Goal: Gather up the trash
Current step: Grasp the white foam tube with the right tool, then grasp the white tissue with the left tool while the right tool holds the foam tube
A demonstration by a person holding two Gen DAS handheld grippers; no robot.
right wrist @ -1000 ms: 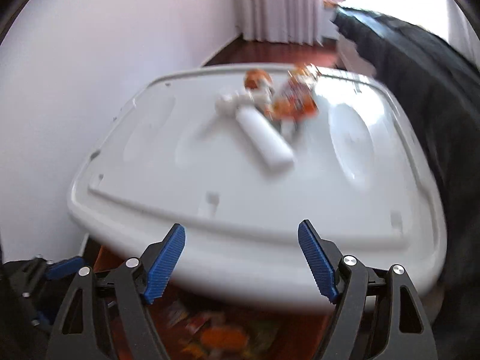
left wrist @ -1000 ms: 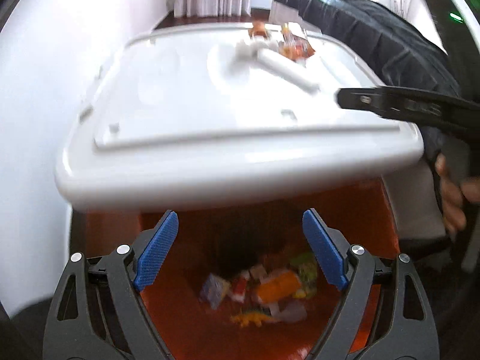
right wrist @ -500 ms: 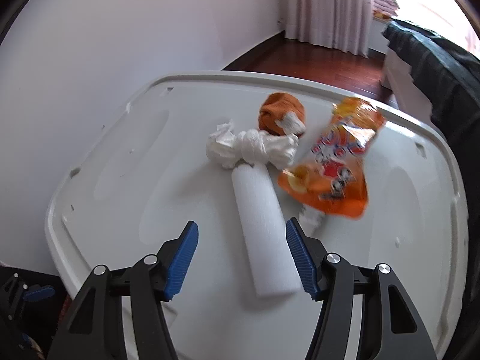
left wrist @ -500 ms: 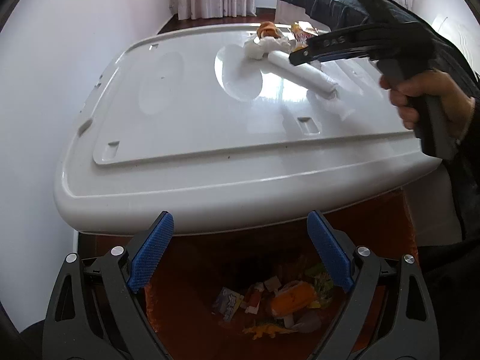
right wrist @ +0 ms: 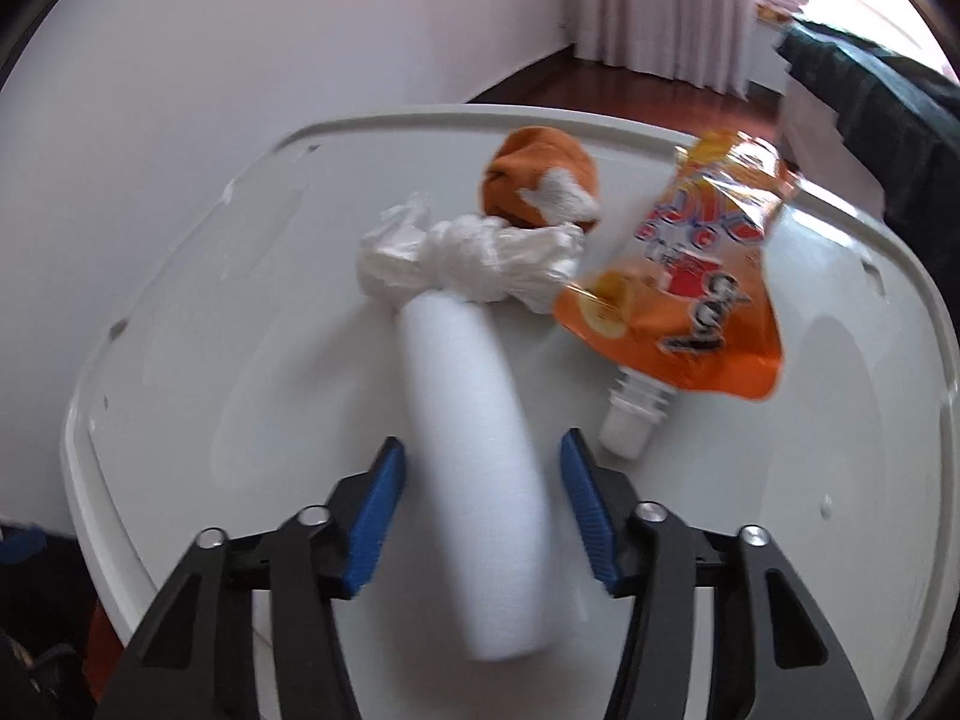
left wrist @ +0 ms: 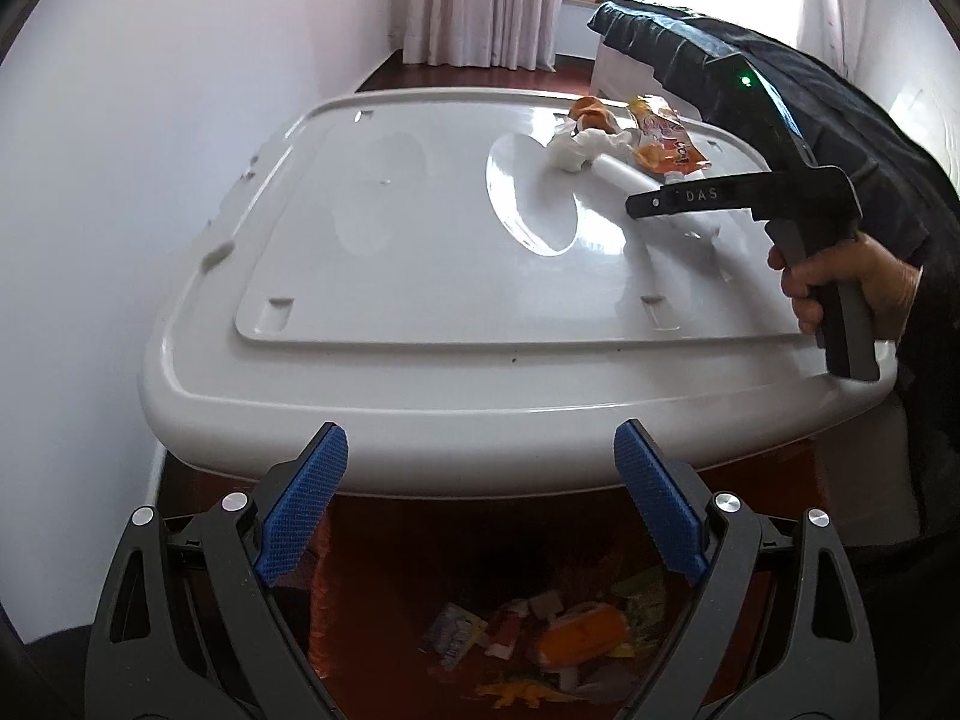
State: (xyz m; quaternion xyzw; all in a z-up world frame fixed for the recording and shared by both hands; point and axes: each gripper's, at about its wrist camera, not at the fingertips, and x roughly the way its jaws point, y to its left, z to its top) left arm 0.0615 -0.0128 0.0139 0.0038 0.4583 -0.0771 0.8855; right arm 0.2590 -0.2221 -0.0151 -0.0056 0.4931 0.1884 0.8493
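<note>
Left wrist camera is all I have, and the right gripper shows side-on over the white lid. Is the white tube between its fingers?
Observer: Yes. In the right wrist view the right gripper straddles the white tube. Its jaws have just been closing, with slim gaps left on both sides.
Operator: Anything else caught between them?
Observer: No. The orange drink pouch lies off to one side, its white cap just outside the fingers.

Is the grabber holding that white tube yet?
Not yet. The right gripper straddles the white tube near its close end; its jaws, just closing, show gaps both sides.
</note>
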